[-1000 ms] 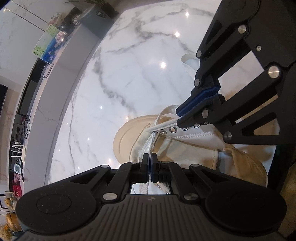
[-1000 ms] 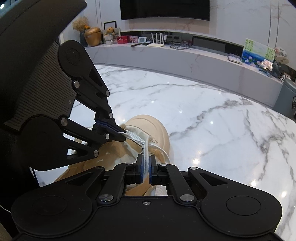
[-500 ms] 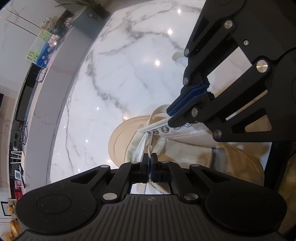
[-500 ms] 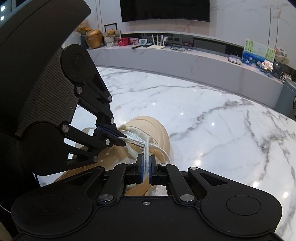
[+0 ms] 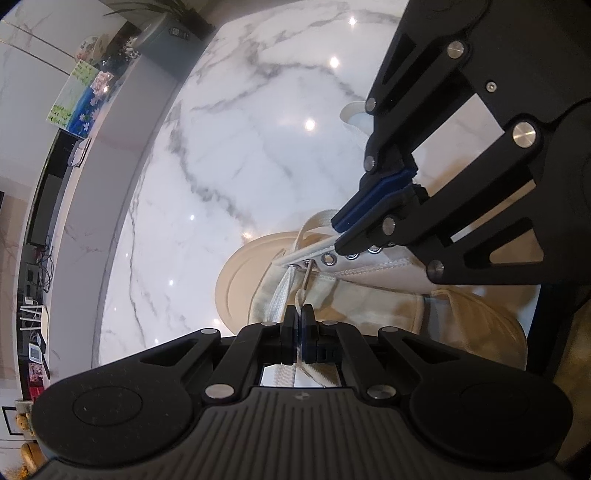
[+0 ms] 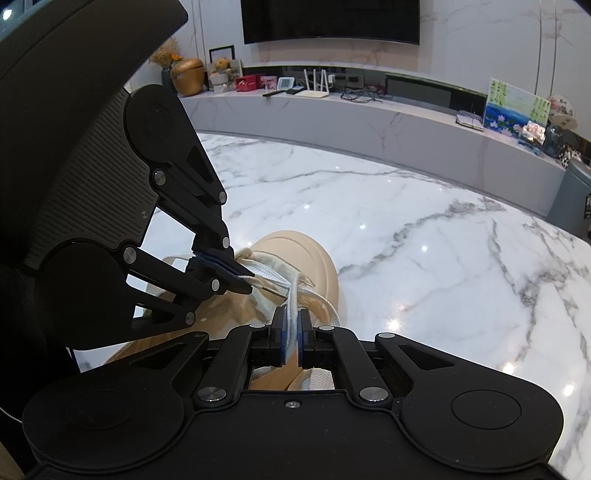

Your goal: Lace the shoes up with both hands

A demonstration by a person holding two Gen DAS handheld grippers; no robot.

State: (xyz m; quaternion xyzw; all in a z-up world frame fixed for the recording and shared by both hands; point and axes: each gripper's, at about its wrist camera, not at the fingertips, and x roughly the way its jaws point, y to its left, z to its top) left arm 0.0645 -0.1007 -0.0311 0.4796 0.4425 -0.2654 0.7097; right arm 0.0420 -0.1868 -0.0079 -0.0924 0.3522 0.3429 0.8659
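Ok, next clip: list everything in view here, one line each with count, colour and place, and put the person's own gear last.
Beige canvas shoe: one, tan with cream rubber toe cap, on the floor under both grippers.
White flat shoelace: one, white, running from the toe-end eyelets to both grippers.
White marble floor: one, white with grey veins, all around.
Grey marble ledge: one, pale grey, along the far wall, carrying small items.
Black television: one, on the wall above.
Left gripper: black, blue pads, shut on the lace tip.
Right gripper: black, blue pads, shut on the lace.

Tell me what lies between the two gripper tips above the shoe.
Only white lace: the left gripper and right gripper each pinch a strand running to the shoe's front eyelets. Clearest in the left wrist view.
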